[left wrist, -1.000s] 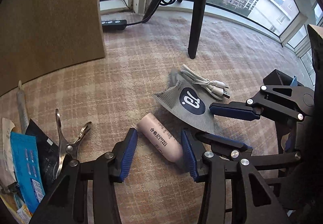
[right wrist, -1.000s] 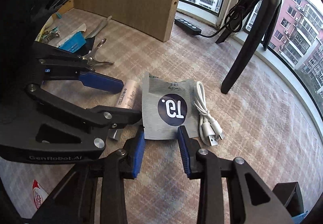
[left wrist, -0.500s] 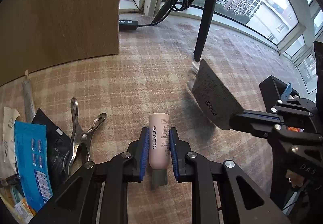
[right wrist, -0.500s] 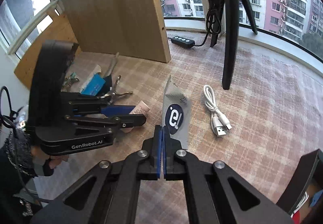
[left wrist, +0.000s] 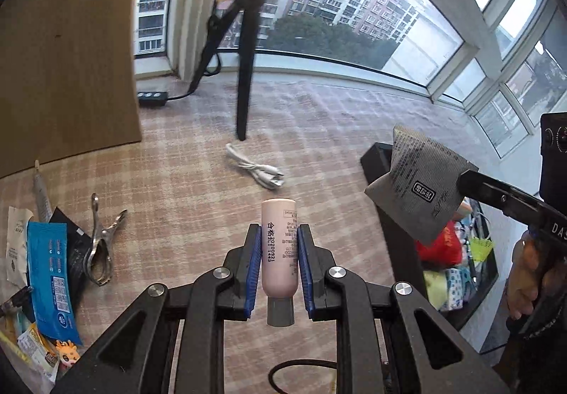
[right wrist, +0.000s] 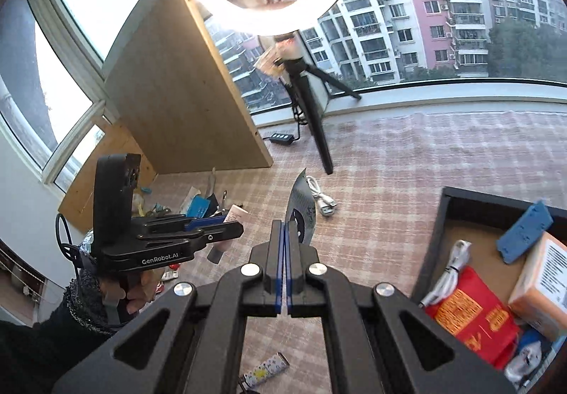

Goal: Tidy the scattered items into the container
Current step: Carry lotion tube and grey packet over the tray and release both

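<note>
My left gripper (left wrist: 278, 234) is shut on a pink tube (left wrist: 279, 248) with a grey cap, held clear above the checked carpet. In the right wrist view the same left gripper (right wrist: 234, 229) shows at the left with the pink tube (right wrist: 236, 215) in it. My right gripper (right wrist: 284, 227) is shut on a flat grey sachet (right wrist: 300, 206), seen edge-on and lifted. From the left wrist view the grey sachet (left wrist: 418, 188) hangs over the black container (left wrist: 400, 252). The black container (right wrist: 434, 252) holds several items. A white cable (left wrist: 255, 168) lies on the carpet.
At the left lie a metal clip (left wrist: 101, 245), a blue packet (left wrist: 51, 273), a pen-like tube (left wrist: 40, 188) and other wrappers. A black tripod leg (left wrist: 244, 82) stands behind the cable, beside a wooden panel (left wrist: 63, 50) and a power strip (left wrist: 152, 98). A patterned lighter (right wrist: 264, 369) lies near me.
Both grippers closed on their items and lifted: the left took the pink tube off the carpet, the right took the grey sachet and carried it up and towards the black container.
</note>
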### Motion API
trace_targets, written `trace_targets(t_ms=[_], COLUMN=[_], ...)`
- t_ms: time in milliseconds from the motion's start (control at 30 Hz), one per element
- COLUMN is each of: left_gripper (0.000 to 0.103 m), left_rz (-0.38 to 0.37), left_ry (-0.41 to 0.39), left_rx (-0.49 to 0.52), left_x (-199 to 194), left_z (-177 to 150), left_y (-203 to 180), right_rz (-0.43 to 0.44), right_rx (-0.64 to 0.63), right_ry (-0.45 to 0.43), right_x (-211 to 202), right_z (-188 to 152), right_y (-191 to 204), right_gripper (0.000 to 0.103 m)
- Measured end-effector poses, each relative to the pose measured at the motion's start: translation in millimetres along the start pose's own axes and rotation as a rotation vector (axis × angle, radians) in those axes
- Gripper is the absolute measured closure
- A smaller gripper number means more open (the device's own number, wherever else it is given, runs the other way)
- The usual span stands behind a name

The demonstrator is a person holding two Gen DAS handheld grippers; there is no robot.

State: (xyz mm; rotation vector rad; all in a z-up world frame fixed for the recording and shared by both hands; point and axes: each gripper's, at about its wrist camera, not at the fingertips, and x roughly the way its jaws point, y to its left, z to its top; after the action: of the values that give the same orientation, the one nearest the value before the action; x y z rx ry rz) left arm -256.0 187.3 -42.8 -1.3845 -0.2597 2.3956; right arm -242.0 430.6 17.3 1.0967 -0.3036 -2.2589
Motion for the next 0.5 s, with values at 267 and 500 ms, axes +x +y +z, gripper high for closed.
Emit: trace_targets(t_ms=[267, 500], left_gripper=[0.084, 0.084], left_rz=[-0.156, -0.274], left_ry=[0.033, 0.122], left_rx=[0.150, 0.308], left_x=[-5, 17], left_z=[-8, -36], left_y=[-98, -194], right_rz=[-0.202, -0.418], right_rx=[0.166, 0.301], right_ry=[-0.124, -0.164], right_x=[-112, -177], right_z=[-30, -71], right_y=[-70, -134], right_gripper=[0.102, 0.102])
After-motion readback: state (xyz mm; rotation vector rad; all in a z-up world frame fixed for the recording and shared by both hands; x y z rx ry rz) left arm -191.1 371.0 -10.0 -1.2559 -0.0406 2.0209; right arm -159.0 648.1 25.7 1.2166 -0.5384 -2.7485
